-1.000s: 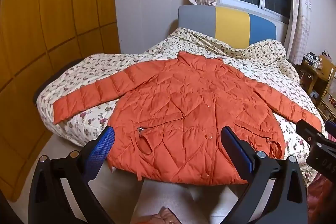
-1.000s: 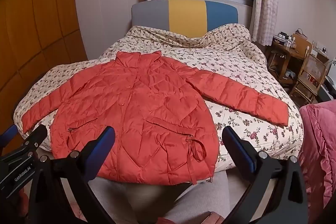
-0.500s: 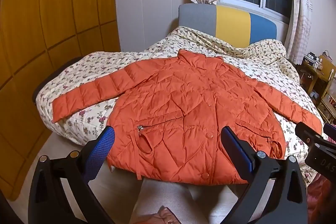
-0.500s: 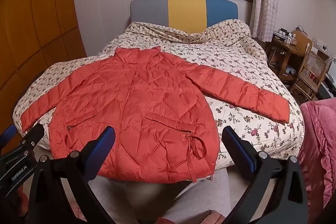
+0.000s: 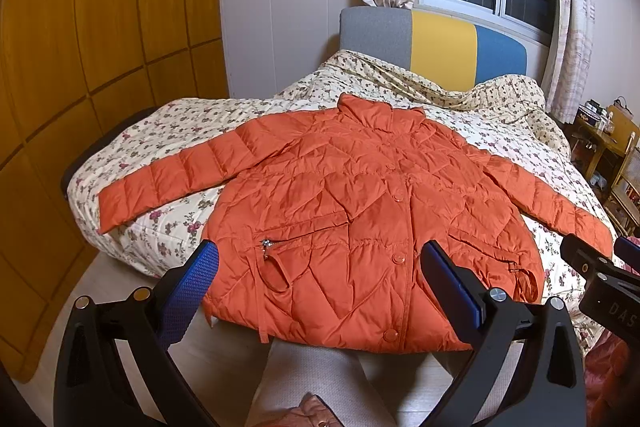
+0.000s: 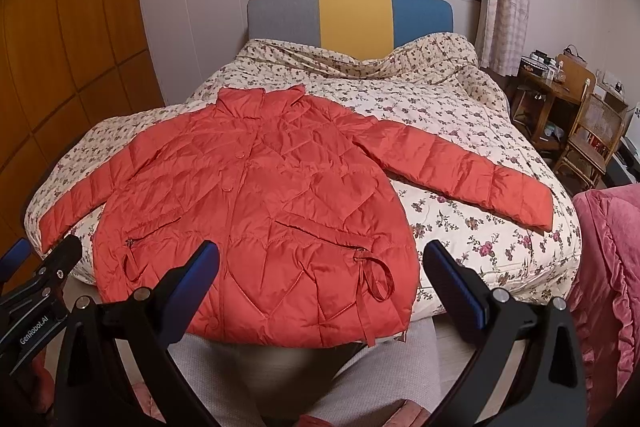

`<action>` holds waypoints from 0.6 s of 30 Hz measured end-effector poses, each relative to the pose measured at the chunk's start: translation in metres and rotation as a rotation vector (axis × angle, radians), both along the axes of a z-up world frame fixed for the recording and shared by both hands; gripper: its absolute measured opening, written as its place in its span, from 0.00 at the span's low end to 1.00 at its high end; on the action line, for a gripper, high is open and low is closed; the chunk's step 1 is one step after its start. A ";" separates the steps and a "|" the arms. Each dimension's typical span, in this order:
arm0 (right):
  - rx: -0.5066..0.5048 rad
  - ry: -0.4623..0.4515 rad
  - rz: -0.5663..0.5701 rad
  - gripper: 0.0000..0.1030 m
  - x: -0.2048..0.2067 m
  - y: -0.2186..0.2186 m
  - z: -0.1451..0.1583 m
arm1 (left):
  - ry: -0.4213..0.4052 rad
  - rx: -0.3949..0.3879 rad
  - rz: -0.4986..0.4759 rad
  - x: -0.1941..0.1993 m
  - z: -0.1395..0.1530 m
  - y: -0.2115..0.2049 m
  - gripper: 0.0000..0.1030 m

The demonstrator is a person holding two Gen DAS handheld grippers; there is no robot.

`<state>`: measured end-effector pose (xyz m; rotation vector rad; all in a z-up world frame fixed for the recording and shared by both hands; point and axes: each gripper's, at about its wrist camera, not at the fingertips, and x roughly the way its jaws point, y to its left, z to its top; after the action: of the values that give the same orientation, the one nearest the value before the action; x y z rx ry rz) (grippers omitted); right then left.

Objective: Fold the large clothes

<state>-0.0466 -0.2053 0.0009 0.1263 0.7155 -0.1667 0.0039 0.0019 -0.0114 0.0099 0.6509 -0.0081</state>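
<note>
An orange quilted jacket (image 5: 360, 211) lies flat, front up and buttoned, on the floral bed (image 5: 168, 131), with both sleeves spread out to the sides. Its hem hangs slightly over the bed's near edge. It also shows in the right wrist view (image 6: 272, 211). My left gripper (image 5: 320, 279) is open and empty, held in front of the hem, apart from it. My right gripper (image 6: 320, 275) is open and empty, also in front of the hem. The right gripper's body shows at the right edge of the left wrist view (image 5: 600, 287).
A wooden wardrobe (image 5: 80, 67) stands left of the bed. A headboard (image 6: 352, 15) and window are at the back. A wooden desk and chair (image 6: 580, 131) stand at the right. A pink cloth (image 6: 608, 267) hangs at the right edge.
Both grippers have edged slightly closer to the bed; the jacket sits a little lower and larger in view. The jacket has not moved. Both grippers stay open.
</note>
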 end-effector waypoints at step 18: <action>0.005 0.021 0.001 0.98 0.004 -0.001 -0.005 | 0.011 -0.007 -0.001 -0.004 -0.002 -0.007 0.97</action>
<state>-0.0429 -0.2066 -0.0044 0.1295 0.7373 -0.1653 -0.0006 -0.0046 -0.0133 0.0038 0.6618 -0.0116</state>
